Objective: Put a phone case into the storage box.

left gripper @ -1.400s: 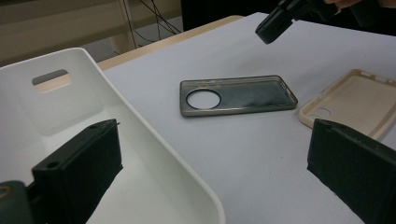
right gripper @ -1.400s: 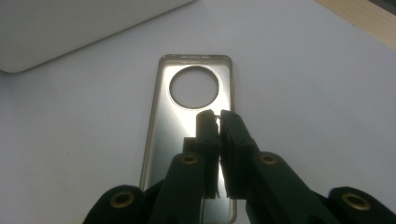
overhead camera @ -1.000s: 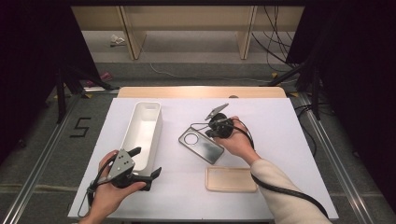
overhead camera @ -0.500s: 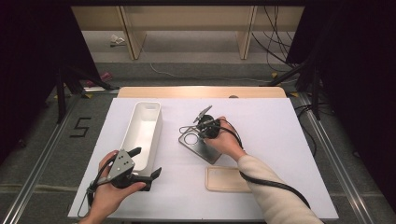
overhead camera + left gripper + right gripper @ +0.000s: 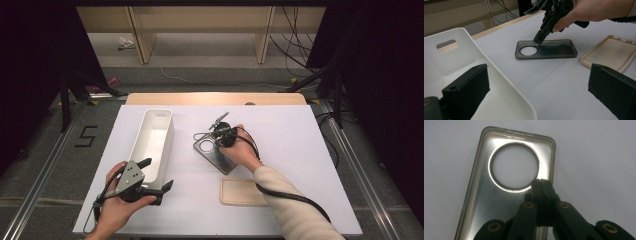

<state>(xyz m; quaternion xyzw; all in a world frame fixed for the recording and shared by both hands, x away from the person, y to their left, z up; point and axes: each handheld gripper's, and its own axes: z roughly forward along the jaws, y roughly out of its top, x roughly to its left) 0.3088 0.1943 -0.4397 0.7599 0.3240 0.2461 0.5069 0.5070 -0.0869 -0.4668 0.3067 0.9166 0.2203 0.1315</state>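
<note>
Hovering my right gripper (image 5: 541,182) over the dark translucent phone case (image 5: 216,154), jaws pressed together with nothing between them, tips pointing down at the case's inner face just beside the big round camera cutout (image 5: 514,167).

Case lies open side up, flat on the white worktop (image 5: 300,150), about mid-table. From the high view its long axis runs on a diagonal, cutout end toward the far left, plain end toward me and right. My right hand (image 5: 239,150) sits over the plain end, so the closed tips come at the cutout end from along the case's length. In the right gripper view the tips sit near one long side wall, on the cutout's rim; whether they touch I cannot tell.

Right hand is much the nearer. Left gripper (image 5: 150,175) is held low at the near left, well apart from the case, jaws wide apart and empty.

Around:
- long white plastic bin (image 5: 152,142), open top, to the left of the case, near but apart; the left gripper sits at its near end.
- beige phone case (image 5: 242,191), open side up, nearer me than the dark one, apart from it.

My guess: to lift the dark case the jaws must open and straddle a side wall. Nothing blocks that wall; the bin only matters if the case is carried left.
</note>
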